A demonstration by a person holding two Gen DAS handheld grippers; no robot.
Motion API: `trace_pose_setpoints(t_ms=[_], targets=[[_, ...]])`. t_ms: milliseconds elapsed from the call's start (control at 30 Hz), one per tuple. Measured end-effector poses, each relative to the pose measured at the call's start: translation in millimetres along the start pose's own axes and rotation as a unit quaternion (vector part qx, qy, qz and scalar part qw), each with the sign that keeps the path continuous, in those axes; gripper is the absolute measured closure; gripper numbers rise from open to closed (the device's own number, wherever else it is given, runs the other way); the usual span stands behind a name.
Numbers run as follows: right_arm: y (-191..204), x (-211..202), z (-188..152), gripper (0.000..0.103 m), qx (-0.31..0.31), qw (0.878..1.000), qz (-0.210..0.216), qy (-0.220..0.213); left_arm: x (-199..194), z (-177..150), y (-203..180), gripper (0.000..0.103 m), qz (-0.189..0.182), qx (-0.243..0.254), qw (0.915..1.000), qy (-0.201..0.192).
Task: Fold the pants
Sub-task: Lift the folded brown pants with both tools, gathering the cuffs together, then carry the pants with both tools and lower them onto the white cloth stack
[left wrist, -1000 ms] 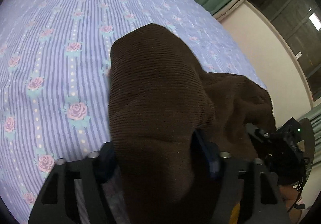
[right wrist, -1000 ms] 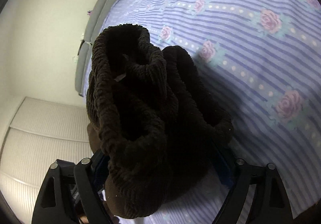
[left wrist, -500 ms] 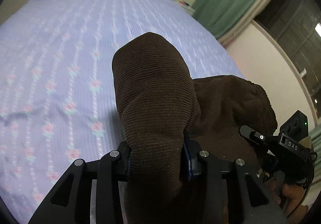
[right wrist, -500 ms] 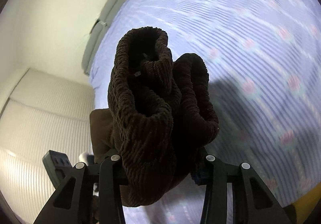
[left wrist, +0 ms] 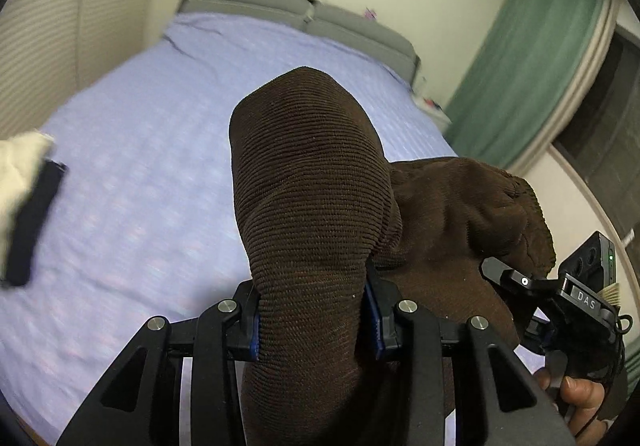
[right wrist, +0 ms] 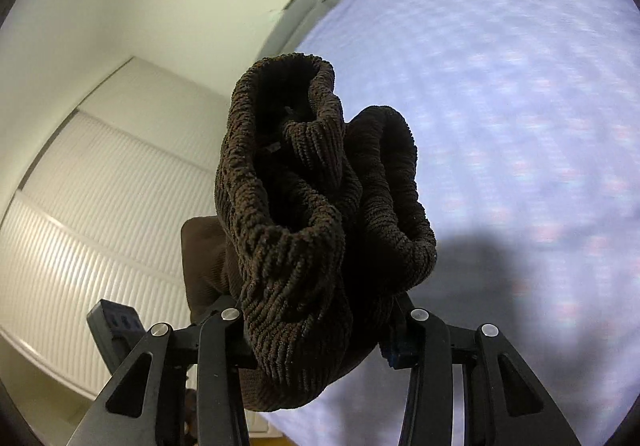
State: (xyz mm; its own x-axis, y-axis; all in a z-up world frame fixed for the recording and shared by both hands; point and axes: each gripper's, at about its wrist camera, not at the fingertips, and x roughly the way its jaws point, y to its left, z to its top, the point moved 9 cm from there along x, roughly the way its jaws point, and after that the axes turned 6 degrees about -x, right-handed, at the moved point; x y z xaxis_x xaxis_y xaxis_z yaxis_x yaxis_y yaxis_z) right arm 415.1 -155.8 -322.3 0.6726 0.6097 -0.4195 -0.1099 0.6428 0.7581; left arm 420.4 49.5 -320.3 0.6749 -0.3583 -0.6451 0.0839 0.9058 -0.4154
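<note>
The brown corduroy pants are held up in the air over the bed. My left gripper is shut on a thick fold of the pants, which bulges up between its blue pads. My right gripper is shut on the ribbed waistband end of the pants, bunched into a roll. In the left wrist view the right gripper shows at the lower right, held by a hand, with cloth stretched between the two. The fingertips of both grippers are hidden by cloth.
The bed has a lilac striped floral sheet and a grey headboard. A cream and dark garment lies at the bed's left edge. A green curtain hangs at the right. A white slatted wardrobe stands beside the bed.
Both grippers have lifted the pants higher off the bed and tilted upward. The headboard, walls and wardrobe have come into view. Both grips have closed tighter on the cloth.
</note>
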Motion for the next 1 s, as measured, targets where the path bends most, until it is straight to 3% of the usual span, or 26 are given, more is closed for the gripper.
trace_pose_setpoints(t_ms=[200, 367, 500, 567, 667, 800, 1000], targets=[[135, 133, -41, 0.060, -0.008, 1.000, 0.017, -0.003, -55, 82, 166, 0.065, 0.015, 0.011, 0.9997, -0.013], [251, 250, -84, 0.060, 0.010, 0.999, 0.048, -0.007, -111, 158, 312, 0.064, 0.051, 0.035, 0.9978, -0.022], [329, 341, -116, 0.060, 0.031, 0.997, 0.068, -0.007, -136, 205, 404, 0.063, 0.074, 0.057, 0.9953, -0.027], [358, 381, -136, 0.060, 0.039, 0.997, 0.071, -0.004, -139, 213, 438, 0.062, 0.080, 0.065, 0.9943, -0.027], [380, 433, -155, 0.060, 0.054, 0.996, 0.065, -0.004, -130, 217, 485, 0.061, 0.075, 0.063, 0.9951, -0.017], [373, 462, -178, 0.060, 0.054, 0.998, 0.028, 0.003, -100, 205, 542, 0.061, 0.058, 0.044, 0.9973, 0.011], [343, 485, -215, 0.060, 0.063, 0.997, -0.053, 0.016, -44, 165, 580, 0.056, 0.037, 0.023, 0.9965, 0.071]])
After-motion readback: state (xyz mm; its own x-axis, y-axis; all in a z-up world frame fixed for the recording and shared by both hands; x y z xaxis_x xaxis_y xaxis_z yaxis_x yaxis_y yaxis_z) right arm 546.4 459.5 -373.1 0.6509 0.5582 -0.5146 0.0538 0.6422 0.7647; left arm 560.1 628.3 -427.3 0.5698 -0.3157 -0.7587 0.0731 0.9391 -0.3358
